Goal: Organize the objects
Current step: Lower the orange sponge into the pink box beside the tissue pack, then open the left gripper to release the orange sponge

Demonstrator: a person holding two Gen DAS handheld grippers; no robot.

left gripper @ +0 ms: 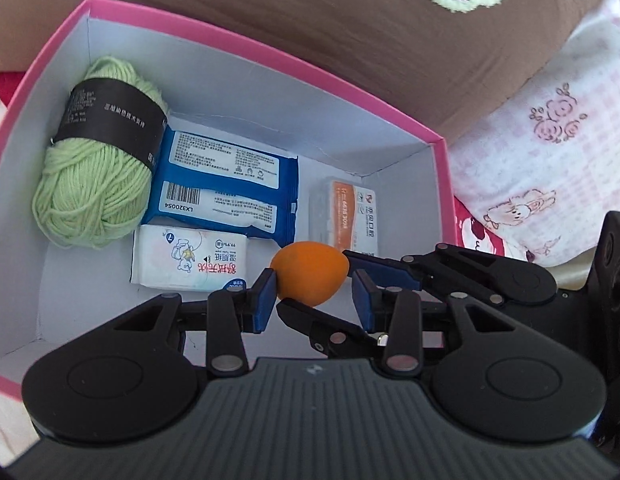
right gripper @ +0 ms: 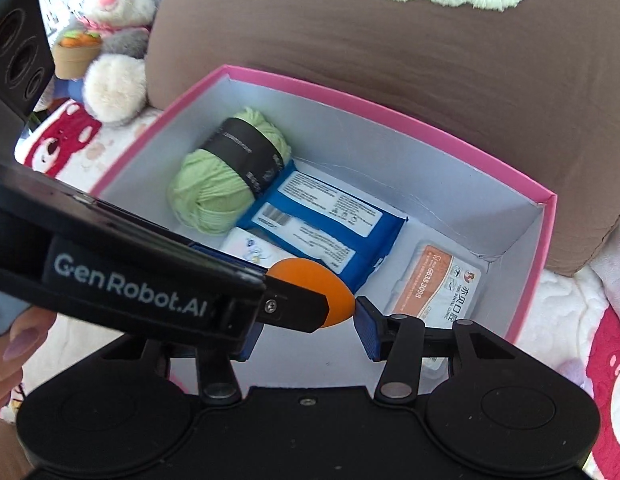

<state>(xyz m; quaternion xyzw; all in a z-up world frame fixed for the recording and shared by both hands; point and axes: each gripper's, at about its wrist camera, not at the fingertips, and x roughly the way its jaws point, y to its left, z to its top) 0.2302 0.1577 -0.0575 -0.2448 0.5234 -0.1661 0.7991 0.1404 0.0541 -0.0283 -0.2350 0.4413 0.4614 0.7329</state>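
Note:
An orange egg-shaped sponge (left gripper: 310,268) (right gripper: 338,300) hangs low inside a pink box with white walls (left gripper: 270,100) (right gripper: 390,148), over its near part. My left gripper (left gripper: 314,280) (right gripper: 298,292) is shut across the sponge's sides. Its right pad is partly hidden by the other gripper. My right gripper (right gripper: 306,328) (left gripper: 315,279) comes in from the right and is shut on the sponge's two ends. On the box floor lie green yarn (left gripper: 90,192) (right gripper: 206,192), a blue wipes pack (left gripper: 230,184) (right gripper: 330,216), a white tissue pack (left gripper: 186,260) and an orange-labelled case (left gripper: 346,216) (right gripper: 438,280).
A brown cushion (left gripper: 350,20) (right gripper: 390,40) leans right behind the box. A grey plush rabbit (right gripper: 118,20) sits at the far left. Pink floral fabric (left gripper: 550,120) lies to the right. The box rests on printed bedding (right gripper: 58,140). A person's fingers (right gripper: 14,344) hold the left gripper.

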